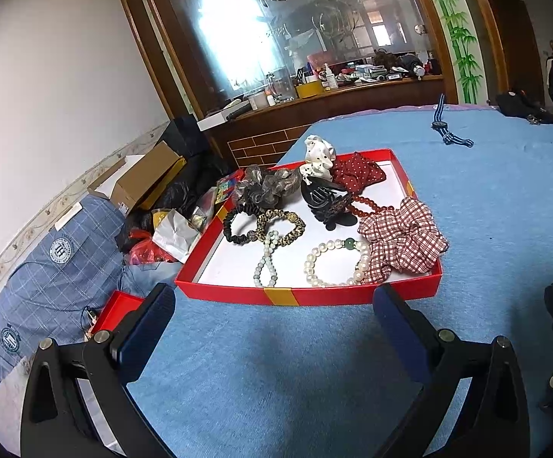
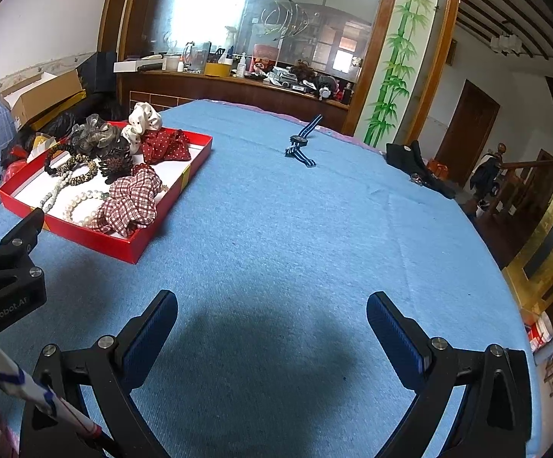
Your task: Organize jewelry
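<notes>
A red tray [image 1: 238,293] [image 2: 131,246] sits on the blue cloth, holding a pearl bracelet [image 1: 333,263], pale bead strand [image 1: 267,259], red bead bracelet [image 1: 368,206], black claw clip [image 1: 326,200], hair ties and several scrunchies, including a red checked one [image 1: 402,242] [image 2: 131,206]. A watch with a blue striped strap [image 1: 444,126] [image 2: 301,143] lies alone farther back on the cloth. My left gripper [image 1: 272,313] stands open just in front of the tray's near wall. My right gripper [image 2: 272,316] hangs open over bare cloth, right of the tray.
A black pouch [image 2: 414,162] lies at the table's far right edge. Left of the table are blue checked fabric [image 1: 55,267], bags and a cardboard box [image 1: 146,175]. A cluttered wooden counter [image 1: 333,91] stands behind under a mirror.
</notes>
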